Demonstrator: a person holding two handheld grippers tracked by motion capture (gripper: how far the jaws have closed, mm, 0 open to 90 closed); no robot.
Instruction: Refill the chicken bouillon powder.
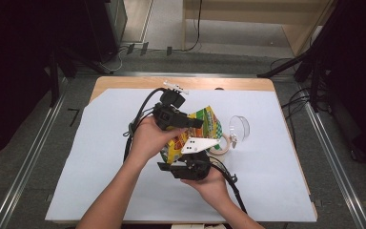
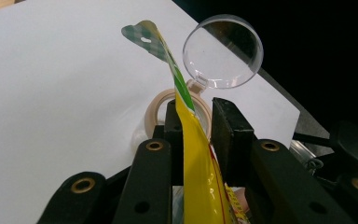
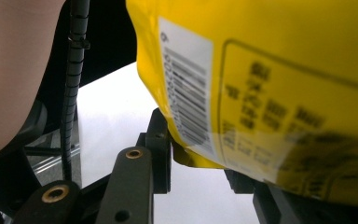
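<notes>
We see a glossy yellow foil packet (image 2: 200, 163), a clear smooth plastic lid (image 2: 223, 51), matt white paper (image 1: 100, 157) over a wooden table (image 1: 124, 82), and matt black jaws.

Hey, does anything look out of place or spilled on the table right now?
Nothing spilled. The yellow snack bag is held off the table between both grippers, left gripper pinching its flat edge. The clear-lidded container sits open behind it, lid up.

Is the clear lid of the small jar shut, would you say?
No, the clear lid stands up open on its hinge behind the yellow packet.
</notes>
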